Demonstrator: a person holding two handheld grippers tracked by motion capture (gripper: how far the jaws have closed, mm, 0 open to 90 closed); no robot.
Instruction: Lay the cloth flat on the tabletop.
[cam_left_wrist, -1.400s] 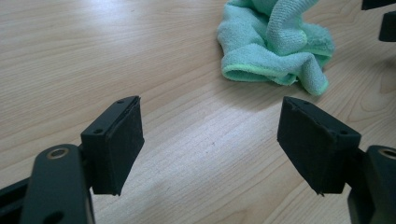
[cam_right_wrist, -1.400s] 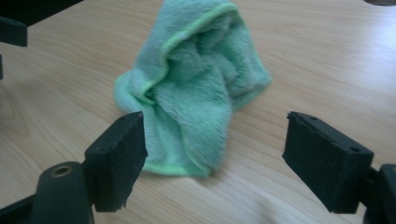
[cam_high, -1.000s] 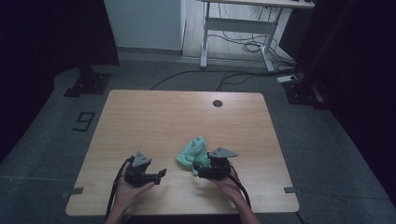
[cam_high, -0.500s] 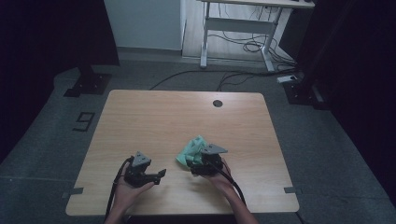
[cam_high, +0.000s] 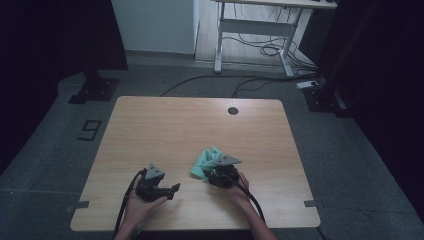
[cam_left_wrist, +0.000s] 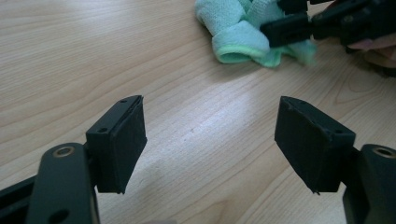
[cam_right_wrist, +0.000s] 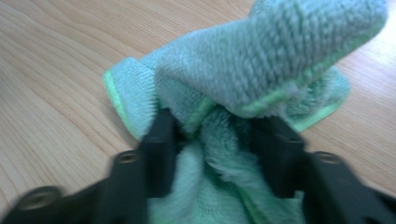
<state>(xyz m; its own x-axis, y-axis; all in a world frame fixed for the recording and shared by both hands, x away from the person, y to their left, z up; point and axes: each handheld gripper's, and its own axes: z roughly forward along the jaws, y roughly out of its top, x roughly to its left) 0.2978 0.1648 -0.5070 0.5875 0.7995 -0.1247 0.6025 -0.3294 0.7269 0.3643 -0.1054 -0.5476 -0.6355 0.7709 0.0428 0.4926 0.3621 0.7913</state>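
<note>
A crumpled mint-green cloth (cam_high: 204, 164) lies on the wooden table (cam_high: 200, 125), right of centre near the front. My right gripper (cam_high: 212, 173) reaches into its near side, and in the right gripper view its jaws (cam_right_wrist: 215, 140) pinch a bunched fold of the cloth (cam_right_wrist: 280, 51). My left gripper (cam_high: 173, 189) rests low over bare wood to the cloth's left, open and holding nothing. In the left gripper view its jaws (cam_left_wrist: 210, 144) stand wide apart, with the cloth (cam_left_wrist: 238, 35) and the right gripper (cam_left_wrist: 286, 31) farther off at the top.
A round dark hole (cam_high: 232, 110) sits near the table's far edge. Cables trail from both grippers over the front edge. Beyond the table are a desk frame (cam_high: 250, 30) and floor cables.
My right gripper has slid left into the cloth and closed on a fold, bunching it. The left gripper has barely moved.
</note>
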